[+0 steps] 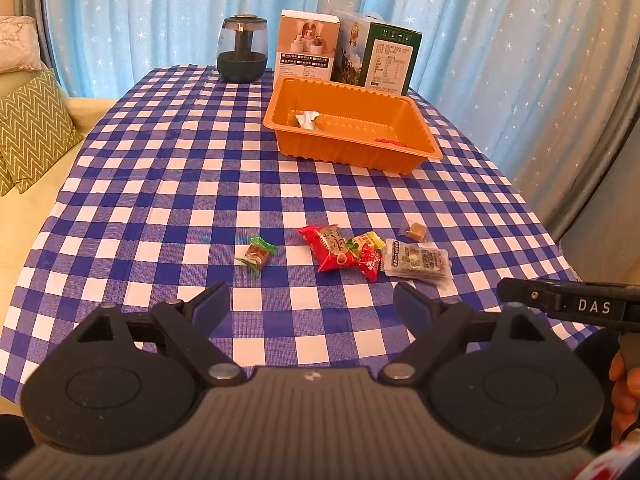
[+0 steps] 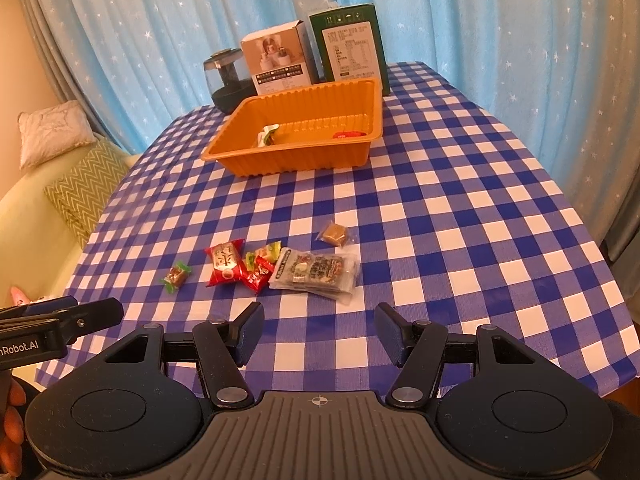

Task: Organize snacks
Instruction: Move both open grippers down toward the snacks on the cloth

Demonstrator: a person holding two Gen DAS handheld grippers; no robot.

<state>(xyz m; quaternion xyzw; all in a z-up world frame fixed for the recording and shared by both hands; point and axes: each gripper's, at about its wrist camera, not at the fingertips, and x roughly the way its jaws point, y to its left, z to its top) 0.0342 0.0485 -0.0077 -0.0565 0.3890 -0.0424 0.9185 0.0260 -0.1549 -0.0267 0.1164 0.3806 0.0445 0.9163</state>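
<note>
An orange tray (image 1: 420, 156) (image 2: 224, 152) stands at the back of the checked table, with a white-green wrapper (image 1: 306, 119) (image 2: 266, 136) and a red snack (image 1: 390, 142) (image 2: 348, 134) inside. Loose on the cloth lie a green-brown candy (image 1: 257, 255) (image 2: 176, 276), a red packet (image 1: 330, 248) (image 2: 226, 266), small red and yellow-green candies (image 1: 368, 254) (image 2: 262, 266), a clear grey packet (image 1: 416, 262) (image 2: 316, 274) and a brown caramel (image 1: 414, 229) (image 2: 335, 233). My left gripper (image 1: 312, 300) and right gripper (image 2: 319, 330) are open and empty, hovering short of the snacks.
A dark glass jar (image 1: 242, 50) (image 2: 228, 80), a white box (image 1: 308, 46) (image 2: 280, 58) and a green box (image 1: 380, 54) (image 2: 352, 46) stand behind the tray. A sofa with cushions (image 1: 32, 128) (image 2: 84, 188) is on the left. Blue curtains hang behind.
</note>
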